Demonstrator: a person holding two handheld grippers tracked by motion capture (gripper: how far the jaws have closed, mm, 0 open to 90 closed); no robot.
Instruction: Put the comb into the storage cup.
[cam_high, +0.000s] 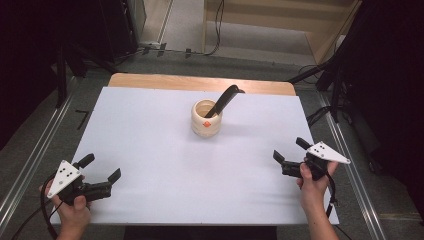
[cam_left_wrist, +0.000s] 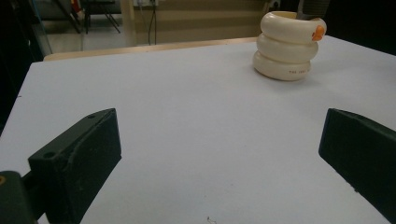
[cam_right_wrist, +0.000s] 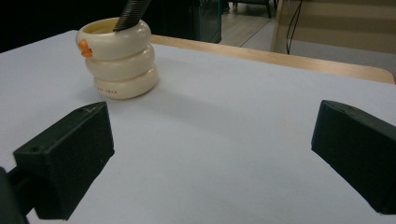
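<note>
- The left gripper sits low at the near left corner of the white surface, jaws spread wide with nothing between them; in the left gripper view only bare white shows in the gap.
- The right gripper hovers near the right edge, a little farther up the surface than the left one, jaws likewise parted and empty.
- Both sets of jaws point inward and away from the person, toward the one thing standing out there: a cream holder with a dark comb in it.
- The holder stands around the middle of the surface, closer to the far edge than the near one, well apart from both grippers. From the left jaws it lies ahead and to the right; from the right jaws, ahead and to the left.
- I judge the right gripper somewhat the nearer, and the comb's free end leans to that side too.
- The comb's long axis runs up out of the holder's mouth, tilted toward the far right corner, so any grab would come in across that slant, not straight down.
- The holder looks like three plump stacked rings, glossy cream, with a small orange mark near the rim and tiny print on the bottom ring.
- The comb is black, slightly curved, fine teeth visible in the right gripper view.
</note>
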